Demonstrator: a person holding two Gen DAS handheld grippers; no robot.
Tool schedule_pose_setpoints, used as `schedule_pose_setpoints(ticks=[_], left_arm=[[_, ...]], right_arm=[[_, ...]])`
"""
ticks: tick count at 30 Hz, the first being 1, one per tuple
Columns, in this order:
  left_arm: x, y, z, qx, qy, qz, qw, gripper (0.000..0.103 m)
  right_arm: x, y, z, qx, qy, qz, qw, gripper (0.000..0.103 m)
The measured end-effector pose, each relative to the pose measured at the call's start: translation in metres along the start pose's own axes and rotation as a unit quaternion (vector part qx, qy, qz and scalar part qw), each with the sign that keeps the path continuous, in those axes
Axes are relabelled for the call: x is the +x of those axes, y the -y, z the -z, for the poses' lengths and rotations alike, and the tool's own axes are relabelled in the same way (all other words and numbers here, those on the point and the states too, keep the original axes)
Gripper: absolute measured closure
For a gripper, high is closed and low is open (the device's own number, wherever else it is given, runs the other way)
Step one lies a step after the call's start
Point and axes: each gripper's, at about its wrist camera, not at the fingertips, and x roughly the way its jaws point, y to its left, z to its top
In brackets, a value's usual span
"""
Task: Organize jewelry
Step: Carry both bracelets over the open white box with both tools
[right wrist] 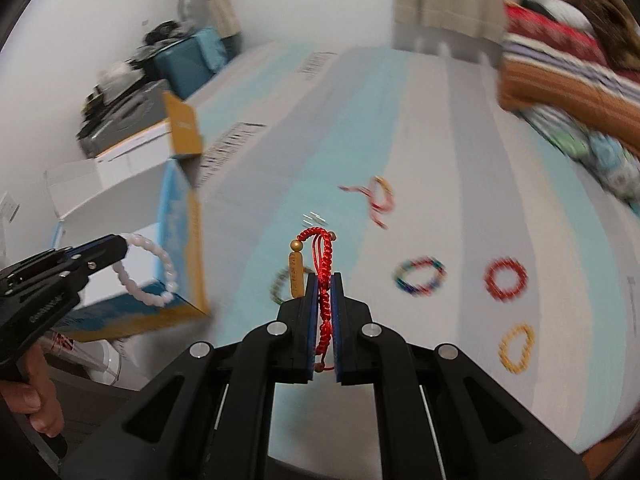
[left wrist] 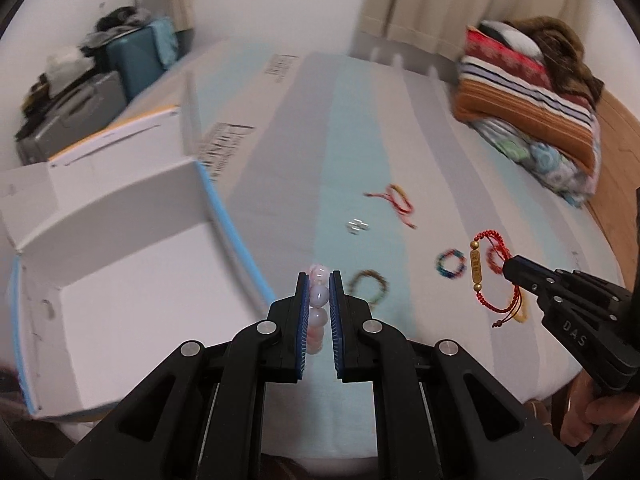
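My left gripper [left wrist: 319,280] is shut on a pale pink bead bracelet [left wrist: 319,295] and holds it in the air beside the open white box [left wrist: 132,276]. In the right wrist view the same bracelet [right wrist: 149,276] hangs from the left gripper [right wrist: 120,246]. My right gripper [right wrist: 325,280] is shut on a red cord bracelet [right wrist: 325,276] with a gold bar charm; in the left wrist view it [left wrist: 490,276] hangs from the right gripper [left wrist: 506,268]. Several more bracelets lie on the striped bed sheet: multicolour [right wrist: 419,277], red [right wrist: 506,279], yellow [right wrist: 517,347], red-and-yellow cord [right wrist: 378,199].
A small silver piece [left wrist: 357,225] lies mid-sheet. A brownish bead bracelet [left wrist: 369,286] lies just right of my left gripper. Folded blankets [left wrist: 532,104] are stacked at the far right. Suitcases and clutter [left wrist: 100,80] stand at the far left.
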Motion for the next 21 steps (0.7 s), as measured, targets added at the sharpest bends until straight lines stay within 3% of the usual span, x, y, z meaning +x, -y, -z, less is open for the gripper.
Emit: schedule_pose_setpoints(ticks=[5, 13, 21], left_arm=[[-0.013, -0.048, -0.004, -0.031, 0.006, -0.029, 0.9991, 0.094], [-0.029, -0.131, 0.006, -0.083, 0.003, -0.074, 0.9938, 0.094], [-0.027, -0.198, 0.023, -0.133, -0.029, -0.107, 0.9849, 0.094]], right_arm=[[0.009, -0.062, -0.029, -0.043, 0.006, -0.027, 0.999, 0.098], [0.032, -0.157, -0.045, -0.102, -0.004, -0.069, 0.992, 0.098], [0.075, -0.230, -0.040, -0.144, -0.060, -0.090, 0.984, 0.098]])
